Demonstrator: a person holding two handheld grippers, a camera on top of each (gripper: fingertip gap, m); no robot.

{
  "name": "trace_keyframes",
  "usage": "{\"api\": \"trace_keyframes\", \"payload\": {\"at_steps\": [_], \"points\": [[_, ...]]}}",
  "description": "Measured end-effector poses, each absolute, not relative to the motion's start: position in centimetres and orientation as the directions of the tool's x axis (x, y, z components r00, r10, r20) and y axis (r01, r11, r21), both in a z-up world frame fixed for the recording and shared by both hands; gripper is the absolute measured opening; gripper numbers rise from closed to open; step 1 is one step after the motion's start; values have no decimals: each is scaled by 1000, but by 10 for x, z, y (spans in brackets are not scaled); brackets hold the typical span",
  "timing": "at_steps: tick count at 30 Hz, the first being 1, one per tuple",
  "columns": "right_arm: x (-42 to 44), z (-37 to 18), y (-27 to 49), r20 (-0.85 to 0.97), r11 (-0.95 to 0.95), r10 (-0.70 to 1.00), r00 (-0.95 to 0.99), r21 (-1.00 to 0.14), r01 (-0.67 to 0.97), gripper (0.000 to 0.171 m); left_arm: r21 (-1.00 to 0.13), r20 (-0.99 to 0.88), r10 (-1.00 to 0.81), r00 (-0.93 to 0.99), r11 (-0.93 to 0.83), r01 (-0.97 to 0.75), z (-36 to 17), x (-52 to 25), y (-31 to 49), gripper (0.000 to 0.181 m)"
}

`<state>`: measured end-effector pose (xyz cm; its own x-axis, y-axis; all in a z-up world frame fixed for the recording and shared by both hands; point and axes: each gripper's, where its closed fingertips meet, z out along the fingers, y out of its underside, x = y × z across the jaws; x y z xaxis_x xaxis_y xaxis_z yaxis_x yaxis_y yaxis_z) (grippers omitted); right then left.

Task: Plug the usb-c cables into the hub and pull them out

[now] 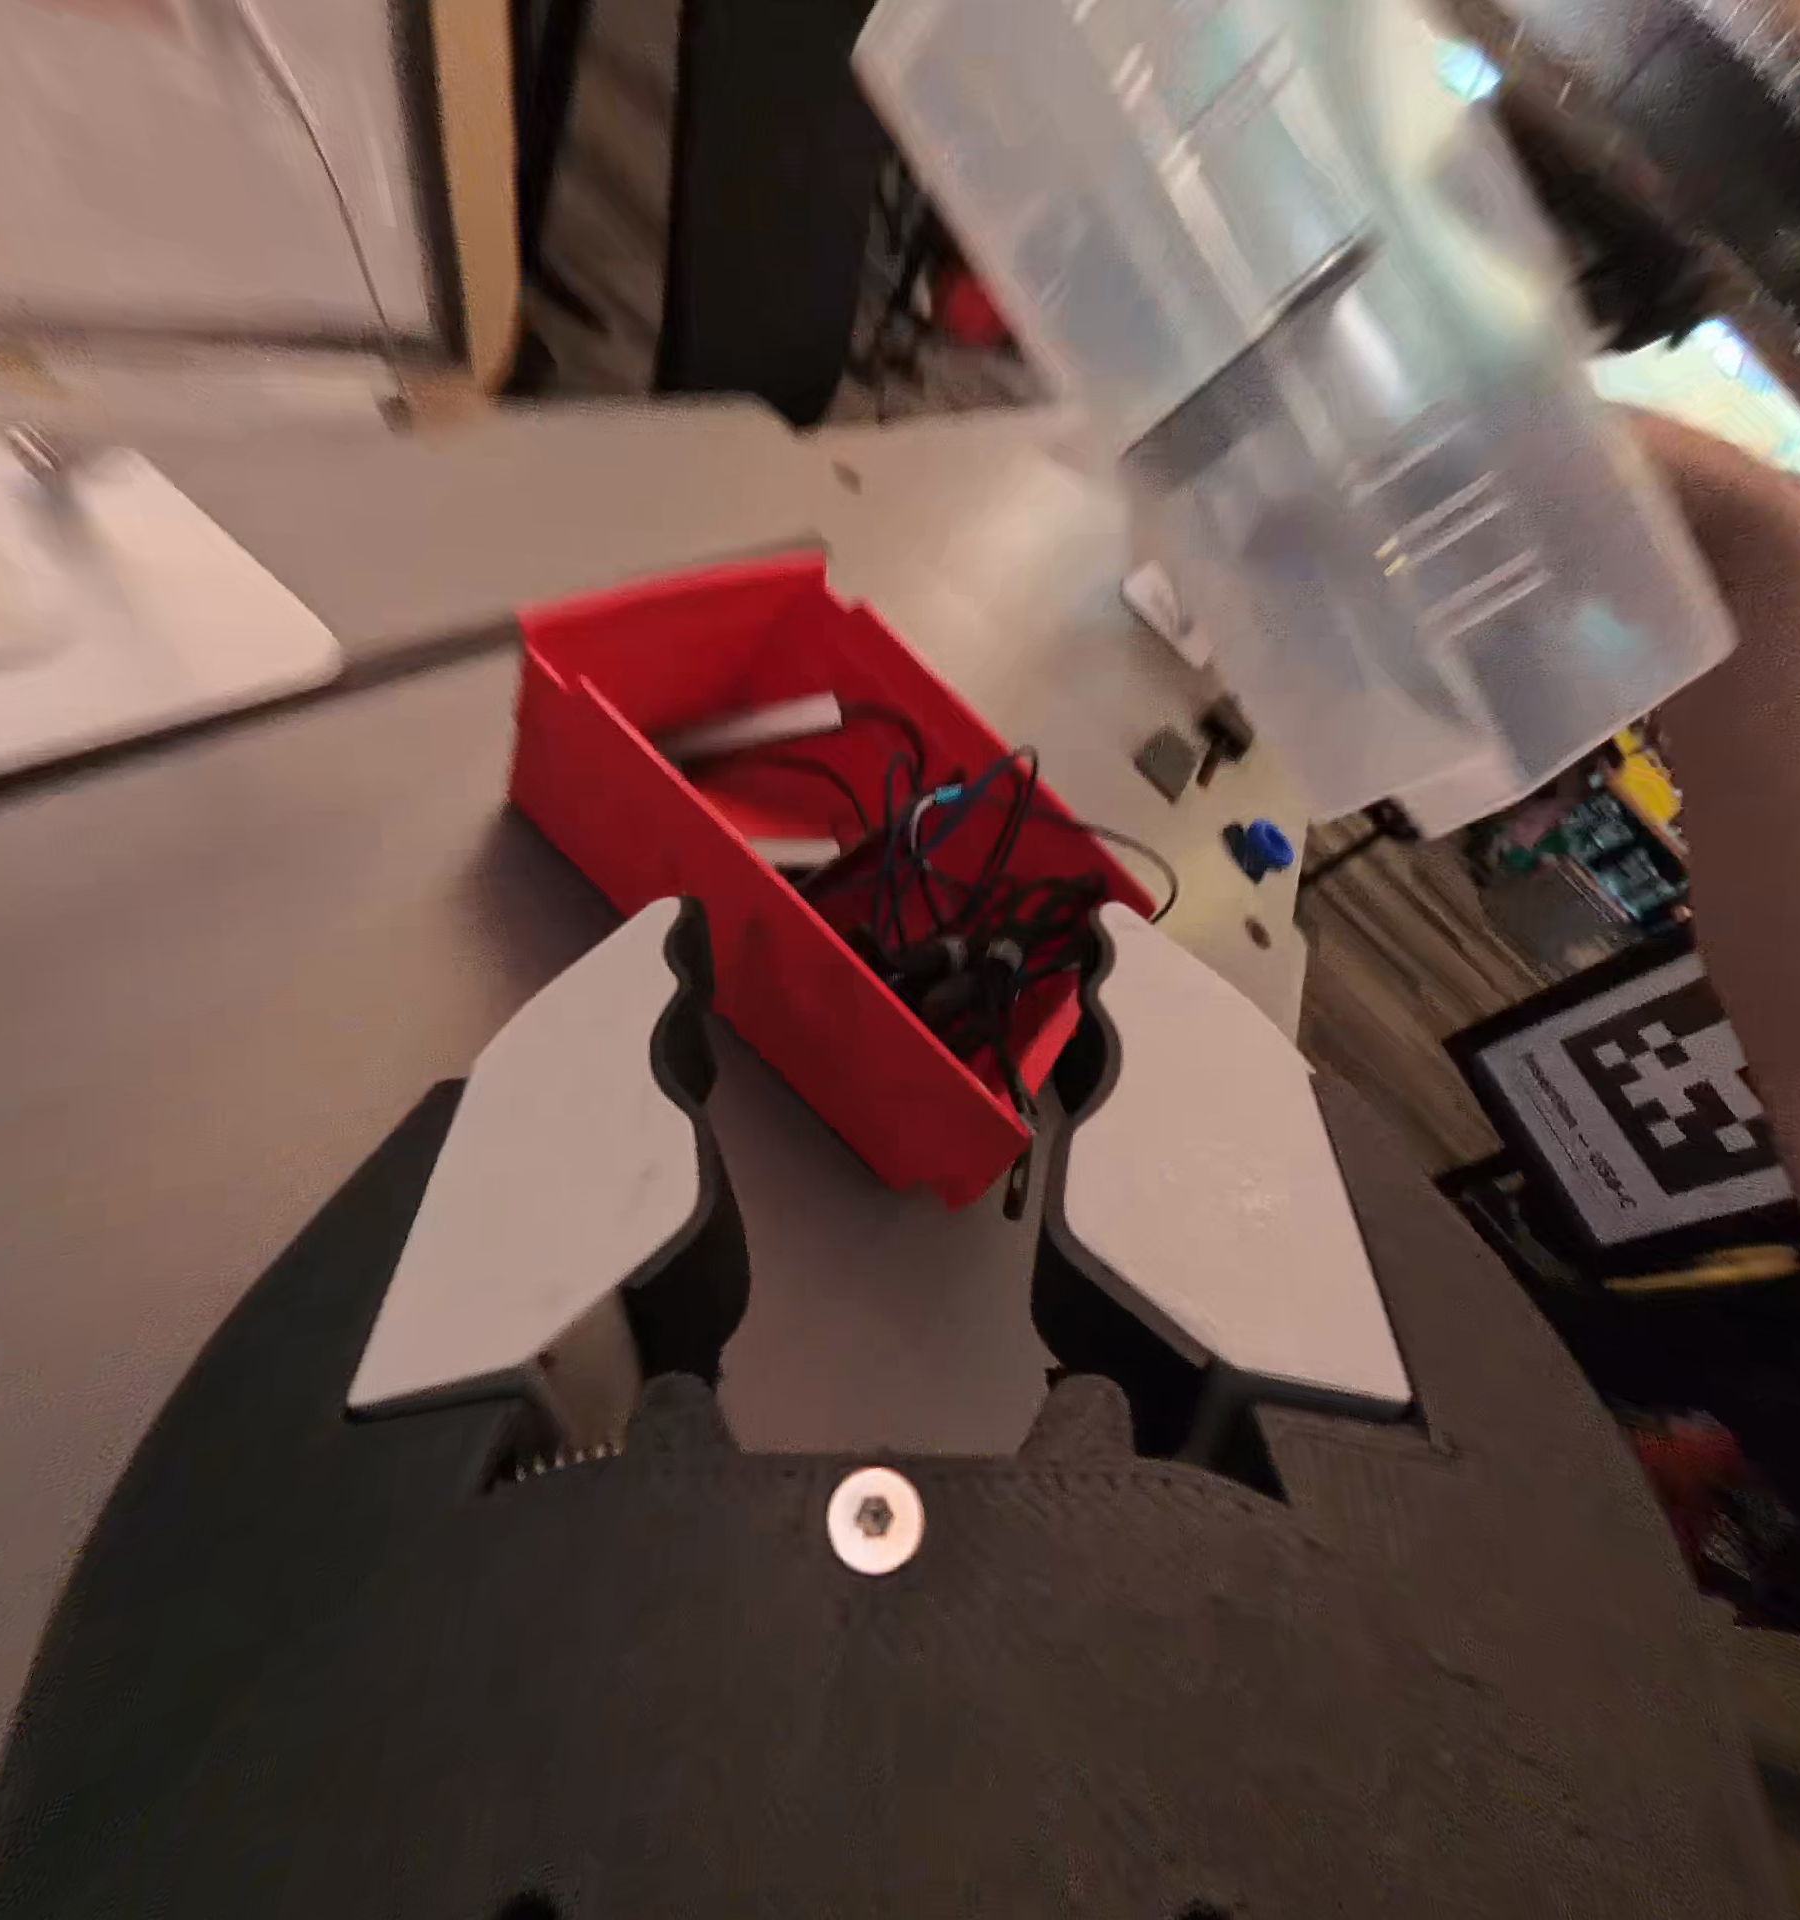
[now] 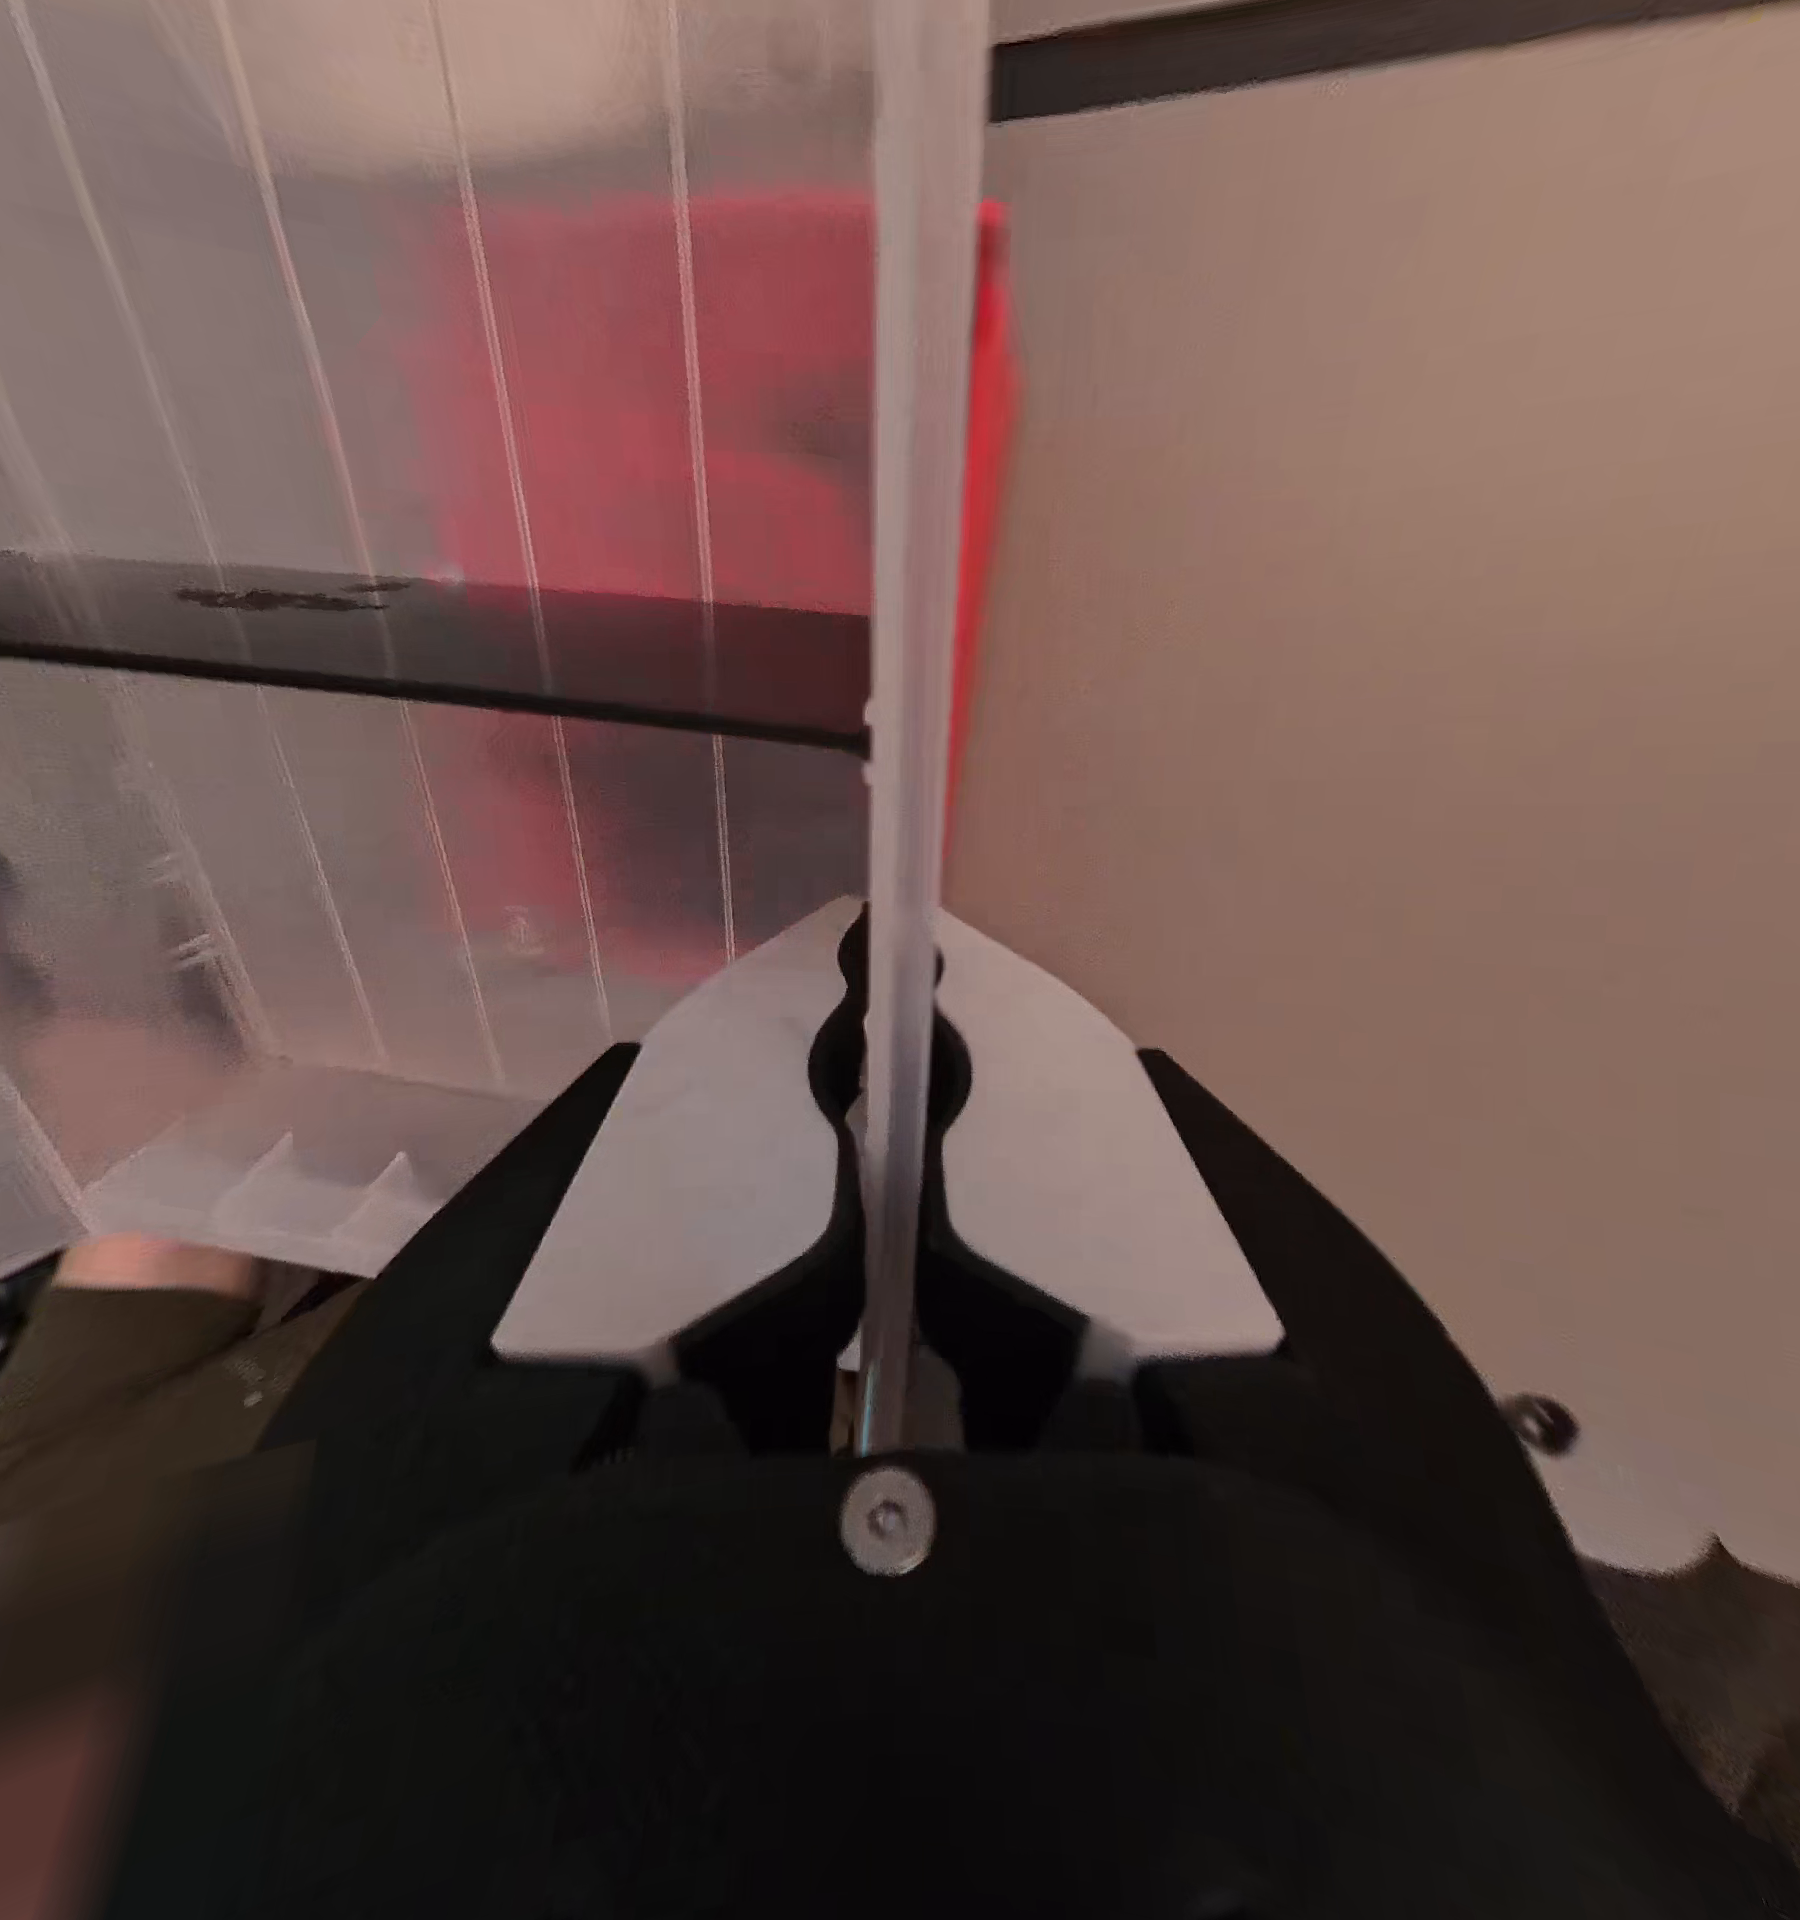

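On the grey table point(image 1: 200, 1039), the cable-filled red bin point(image 1: 667, 831) lies just ahead of the released left hand-held gripper point(image 1: 891, 925).

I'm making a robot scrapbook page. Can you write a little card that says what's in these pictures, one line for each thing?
Red bin: on the grey table, holds tangled black cables
Left gripper: open, empty, near the bin
Right gripper: shut on the clear plastic box's edge
Clear plastic box: lifted, tilted above the table
Picture quality: blurry
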<state>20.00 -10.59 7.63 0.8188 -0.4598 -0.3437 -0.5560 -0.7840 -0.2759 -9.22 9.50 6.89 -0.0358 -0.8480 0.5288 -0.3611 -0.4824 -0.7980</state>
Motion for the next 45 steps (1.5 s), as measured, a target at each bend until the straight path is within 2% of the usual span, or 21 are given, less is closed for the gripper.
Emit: {"api": "trace_keyframes", "payload": {"at_steps": [3,6,9,12,14,18,22,24,25,26,29,31,32,36,38,42,45], "points": [[245,49,-167,-322,-725,-567,758,-242,-645,5,-685,608,-793,-40,-499,-531,1,-40,64,59],[277,13,-217,-309,-656,-664,681,-197,-729,6,-614,663,-747,-51,-503,-608,-30,-19,35,55],[301,-27,-257,-258,-613,-732,631,-155,-775,7,-570,594,-804,-17,-406,-715,-67,-15,15,67],[308,-66,-282,-237,-593,-769,594,-82,-801,8,-521,537,-844,3,-334,-786,-85,-18,8,63],[306,-89,-288,-231,-603,-770,595,-43,-797,8,-518,499,-867,4,-302,-800,-89,-17,11,67],[293,-120,-277,-209,-660,-734,646,-3,-751,9,-474,533,-846,-28,-271,-838,-83,-23,7,29],[274,-131,-248,-189,-719,-680,709,-21,-695,11,-473,418,-908,21,-237,-849,-81,-40,41,16],[260,-132,-239,-165,-727,-679,715,21,-686,15,-451,390,-918,66,-254,-856,-80,-55,62,11],[254,-130,-239,-128,-721,-691,711,56,-690,28,-437,380,-920,96,-269,-858,-80,-64,74,9],[251,-124,-237,-74,-732,-681,728,56,-679,29,-428,365,-923,121,-282,-858,-80,-74,86,8],[255,-82,-234,234,-804,-582,779,-24,-594,36,-406,320,-925,205,-329,-852,-79,-104,122,6],[230,-43,-214,327,-846,-527,785,-113,-521,36,-386,299,-917,264,-369,-845,-78,-126,145,6],[205,-27,-205,346,-874,-481,805,-120,-471,36,-378,291,-914,284,-382,-843,-78,-137,155,6],[95,15,-185,520,-977,-188,833,-12,-213,35,-320,327,-870,370,-470,-823,-77,-184,181,6],[41,25,-168,592,-999,-1,806,40,-30,26,-309,335,-840,428,-527,-792,-77,-204,196,6],[-75,11,-129,572,-937,340,746,142,319,19,-305,338,-766,547,-639,-706,-77,-247,222,6],[-130,8,-118,612,-858,500,613,253,447,17,-292,370,-693,619,-719,-630,-77,-282,234,7]]}}
